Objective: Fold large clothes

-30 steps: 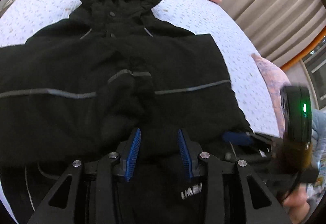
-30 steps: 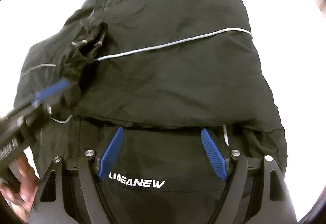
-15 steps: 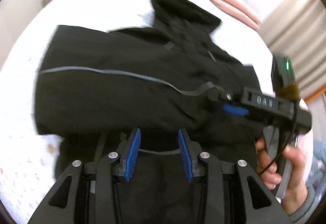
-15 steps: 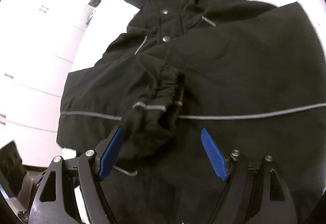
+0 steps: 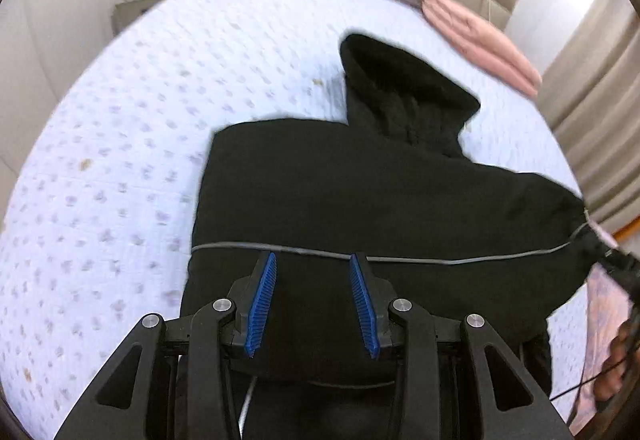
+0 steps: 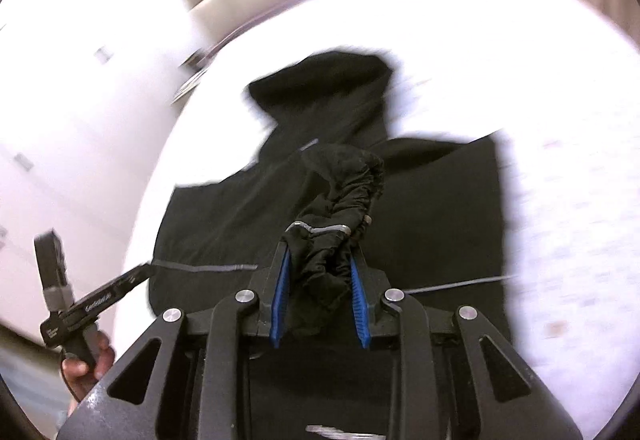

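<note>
The right tool (image 6: 318,300) has just clamped shut on the elastic sleeve cuff (image 6: 340,207) of the soft, bulky black jacket (image 5: 360,199), a firm handhold, while the left tool (image 5: 312,304) hangs apart, empty.

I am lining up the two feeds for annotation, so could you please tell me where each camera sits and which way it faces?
Left wrist: sits on the left gripper, angled down over the black jacket on the bed; jaws apart and empty; a hand at the right edge.
Right wrist: sits on the right gripper, angled down; jaws have just closed on the sleeve cuff; the other hand at lower left.
Shared: jacket, bed, pink pillow.
</note>
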A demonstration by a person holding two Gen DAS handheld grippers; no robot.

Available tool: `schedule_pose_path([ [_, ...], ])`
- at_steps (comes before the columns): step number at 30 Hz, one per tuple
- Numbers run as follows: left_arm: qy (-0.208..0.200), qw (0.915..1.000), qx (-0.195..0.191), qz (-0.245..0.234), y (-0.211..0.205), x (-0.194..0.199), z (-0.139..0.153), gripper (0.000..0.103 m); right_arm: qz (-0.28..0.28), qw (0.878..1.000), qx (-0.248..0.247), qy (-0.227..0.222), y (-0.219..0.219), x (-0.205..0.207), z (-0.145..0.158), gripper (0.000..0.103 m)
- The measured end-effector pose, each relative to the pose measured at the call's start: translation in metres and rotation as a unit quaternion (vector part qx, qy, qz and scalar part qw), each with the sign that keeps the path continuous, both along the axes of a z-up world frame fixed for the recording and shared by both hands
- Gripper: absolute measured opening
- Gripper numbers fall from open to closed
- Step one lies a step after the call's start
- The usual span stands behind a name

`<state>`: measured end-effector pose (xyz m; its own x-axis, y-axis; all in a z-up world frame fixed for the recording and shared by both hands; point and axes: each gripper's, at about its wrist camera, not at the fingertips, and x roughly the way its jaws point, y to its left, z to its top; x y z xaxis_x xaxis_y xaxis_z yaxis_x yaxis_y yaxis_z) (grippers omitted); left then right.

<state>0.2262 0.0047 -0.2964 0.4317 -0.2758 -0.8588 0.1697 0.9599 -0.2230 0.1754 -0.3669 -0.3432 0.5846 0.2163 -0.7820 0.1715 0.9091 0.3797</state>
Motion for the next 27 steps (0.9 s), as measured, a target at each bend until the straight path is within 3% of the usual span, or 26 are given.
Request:
schedule_pose_path([
  [3,0.045,0.9981,0.041,-0.012,-0.022,0.013,-0.041,0.039,0.001,0.997,-0.02,0.074,-0.02,0.006,-0.042,0.031],
  [6,0.05,0.9961,0.072,-0.012,-0.029,0.014,-0.062,0.039,0.019,0.989,-0.041,0.138,-0.015,0.016,-0.099,0.032],
  [9,0.051,0.9955,0.078,-0.018,-0.03,0.013,-0.065,0.039,0.007,0.989,-0.018,0.148,-0.025,0.012,-0.13,0.033],
  [13,0.051,0.9954,0.076,-0.026,-0.03,0.016,-0.059,0.039,0.01,0.988,-0.02,0.151,-0.023,0.013,-0.125,0.033],
  [16,0.028,0.9978,0.055,-0.026,-0.026,0.014,-0.034,0.039,0.017,0.988,-0.035,0.148,-0.021,0.017,-0.103,0.042],
  [20,0.005,0.9993,0.027,-0.025,-0.026,0.022,-0.011,0.04,0.024,0.993,-0.08,0.083,-0.01,0.021,-0.051,0.061],
  [21,0.005,0.9994,0.025,-0.026,-0.027,0.027,-0.009,0.04,0.032,0.993,-0.087,0.071,-0.003,0.027,-0.045,0.062],
  [25,0.024,0.9987,0.04,-0.018,-0.035,0.046,-0.027,0.04,0.062,0.989,-0.104,0.086,0.024,0.057,-0.063,0.062],
  [27,0.043,0.9981,0.043,-0.009,-0.034,0.052,-0.048,0.039,0.069,0.986,-0.104,0.113,0.033,0.07,-0.089,0.062],
])
